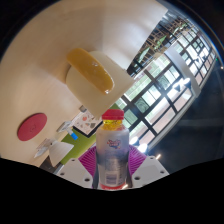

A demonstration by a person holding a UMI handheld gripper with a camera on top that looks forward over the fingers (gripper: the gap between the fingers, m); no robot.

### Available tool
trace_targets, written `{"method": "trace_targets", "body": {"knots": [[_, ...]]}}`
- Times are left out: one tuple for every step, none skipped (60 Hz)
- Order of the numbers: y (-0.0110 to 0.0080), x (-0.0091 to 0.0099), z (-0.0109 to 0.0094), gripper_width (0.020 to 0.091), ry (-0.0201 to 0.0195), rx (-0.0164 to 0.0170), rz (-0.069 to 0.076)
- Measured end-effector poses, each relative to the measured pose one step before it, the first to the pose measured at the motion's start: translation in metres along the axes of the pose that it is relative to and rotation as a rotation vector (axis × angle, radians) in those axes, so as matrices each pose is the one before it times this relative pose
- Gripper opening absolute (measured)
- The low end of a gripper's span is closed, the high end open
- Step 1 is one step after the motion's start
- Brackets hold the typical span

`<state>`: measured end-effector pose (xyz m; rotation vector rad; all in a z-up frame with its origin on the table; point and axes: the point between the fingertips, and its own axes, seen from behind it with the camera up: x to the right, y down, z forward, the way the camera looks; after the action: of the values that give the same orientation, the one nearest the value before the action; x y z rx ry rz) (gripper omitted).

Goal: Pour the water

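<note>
We see the gripper (113, 165) tipped steeply upward, so most of the view is pale ceiling and wall. Between its fingers sits a clear plastic bottle with a yellow cap and a pink-and-white label (114, 150), standing up straight ahead of the camera. The magenta pads (93, 160) sit close against the bottle's sides at left and right, and we read no gap there, so we take the fingers as pinching the bottle. The bottle's base is hidden low between the fingers; we cannot tell how much water is inside.

Beyond the bottle, up on the ceiling, is a long rounded yellow light fixture (90, 71). To the left is a flat pink round disc (32, 125), mounted on the pale surface. Just left of the bottle we see a cluster of small white and green paper-like shapes (58, 145), too small to identify. To the right runs a big window wall with dark frames (160, 85), bright daylight behind it, reaching from near the bottle cap up and away
</note>
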<state>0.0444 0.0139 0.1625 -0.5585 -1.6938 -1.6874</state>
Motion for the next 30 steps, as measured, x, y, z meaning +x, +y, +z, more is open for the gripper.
{"method": "trace_targets", "body": {"knots": [[-0.00055,0.00002,0.00053,0.0379,-0.00059,0.00069,-0.0045],[-0.00072,0.00015,-0.00025,0.0380,-0.00057,0.00041,-0.0031],[-0.00070,0.00015,-0.00058,0.0381,-0.00030,0.00028,-0.0014],[-0.00038,-0.00039,-0.00070,0.0380,-0.00149,0.00103,-0.0004],[0.00160,-0.00032,-0.00931,0.0380,-0.00112,0.00161,-0.0009],[-0.00060,-0.00177,0.00849,0.0381,-0.00227,0.00156,0.0011],[-0.00029,-0.00054,0.00057,0.0380,-0.00112,0.00099,0.0012],[0.00008,-0.00028,0.00045,0.0380,0.00016,0.00033,0.0025],[0.00007,-0.00017,0.00043,0.0381,0.00038,0.00012,0.0030],[0.00019,0.00000,0.00008,0.0380,0.00151,-0.00016,0.0037],[0.00037,0.00042,0.00042,0.0379,0.00284,0.00050,0.0052],[0.00162,0.00250,-0.00914,0.0380,0.00277,-0.00045,0.0065],[0.00039,0.00125,-0.00096,0.0378,0.00367,-0.00149,0.0075],[0.00104,0.00111,0.00053,0.0381,0.00469,-0.00131,0.0117],[0.00031,0.00031,0.00372,0.0381,0.00398,0.00154,0.0159],[0.00134,0.00197,-0.00015,0.0382,0.00677,-0.00178,0.0252],[0.00165,0.00182,0.00020,0.0378,0.00657,-0.00214,0.0347],[0.00219,0.00177,0.00029,0.0379,0.00538,-0.00357,0.0443],[-0.00501,0.00613,-0.01531,0.0379,0.00931,-0.01619,0.0495],[0.00471,0.00038,0.00249,0.0380,0.00494,-0.00782,0.0588],[0.00397,0.00414,-0.00653,0.0380,0.00794,-0.00841,0.0631],[0.01023,0.00017,0.01202,0.0380,-0.00284,-0.00739,0.0763],[0.00492,0.00275,0.00025,0.0380,0.00776,-0.01653,0.0808],[0.00646,0.00102,0.00305,0.0380,0.00539,-0.01412,0.0862],[0.00492,0.00185,0.00024,0.0380,0.00412,-0.01215,0.0857],[-0.00093,0.00357,-0.01341,0.0381,0.01570,-0.01732,0.0882],[0.00521,0.00133,-0.00006,0.0379,0.00522,-0.01030,0.0903],[0.00665,0.00038,0.00078,0.0381,0.00518,-0.00921,0.0900],[0.00584,0.00442,-0.01403,0.0379,0.01153,-0.00597,0.0874],[0.00538,0.00055,0.01339,0.0379,-0.01569,-0.01019,0.0837]]}}
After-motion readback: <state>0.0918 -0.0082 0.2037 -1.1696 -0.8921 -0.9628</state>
